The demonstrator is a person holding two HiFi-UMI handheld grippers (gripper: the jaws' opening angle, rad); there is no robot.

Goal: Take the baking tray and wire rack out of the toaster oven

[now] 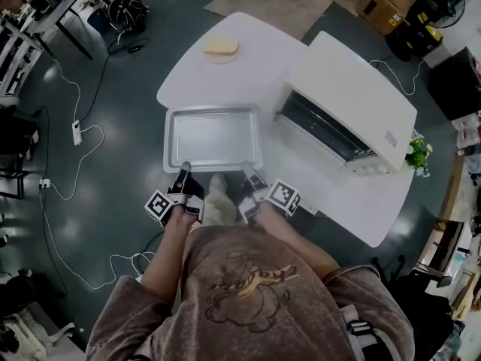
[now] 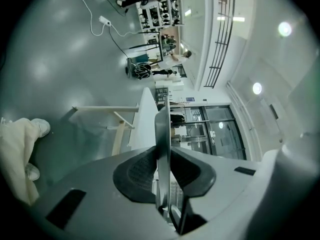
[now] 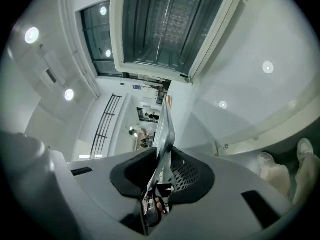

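- My left claw and right claw each clench the near rim of the baking tray, one toward each corner. I judge the two-point hold is there to carry it level without tipping.
- The tray stretches away ahead of both claws, over the desk. I cannot tell whether it rests there or hangs just above.
- The toaster oven stands ahead and to the right of my right claw, its front open.
- The wire rack seems to lie inside that oven, so I judge it is yet to come out.
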